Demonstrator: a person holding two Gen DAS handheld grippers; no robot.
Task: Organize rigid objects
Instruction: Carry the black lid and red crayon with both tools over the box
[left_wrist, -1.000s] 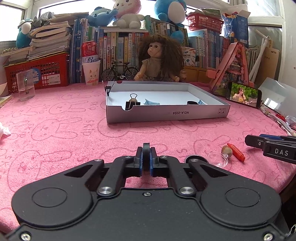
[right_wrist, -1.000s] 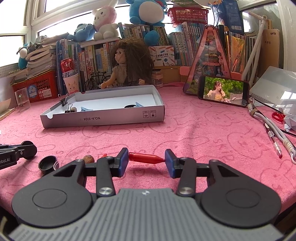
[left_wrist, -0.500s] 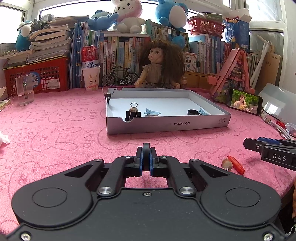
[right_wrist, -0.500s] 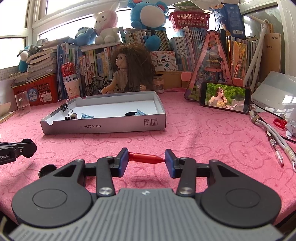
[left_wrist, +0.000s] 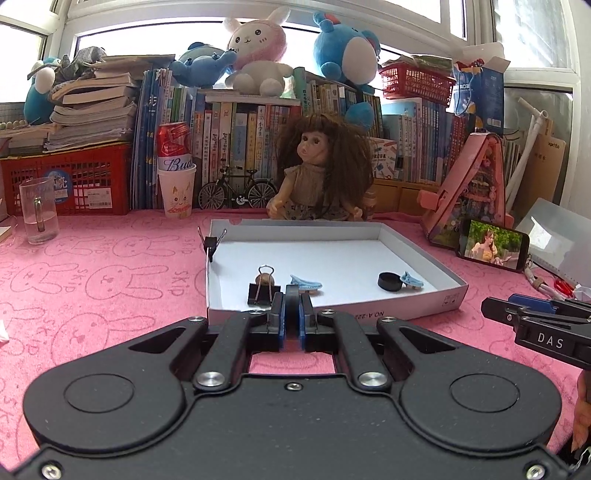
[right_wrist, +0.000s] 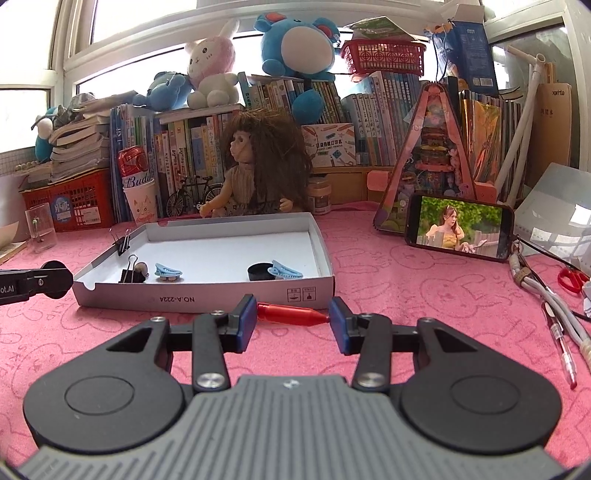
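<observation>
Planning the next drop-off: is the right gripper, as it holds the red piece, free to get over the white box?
Probably yes. The right gripper holds the red cone-tipped piece end to end just before the white box, whose low front wall and open top leave the way free. The left gripper sits off to the side.

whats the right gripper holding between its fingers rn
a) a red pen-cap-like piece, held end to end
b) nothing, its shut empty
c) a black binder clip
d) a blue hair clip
a: in the right wrist view the right gripper has a slim red pointed piece spanning the gap between its blue pads, one end against each, just in front of the white box.
</observation>
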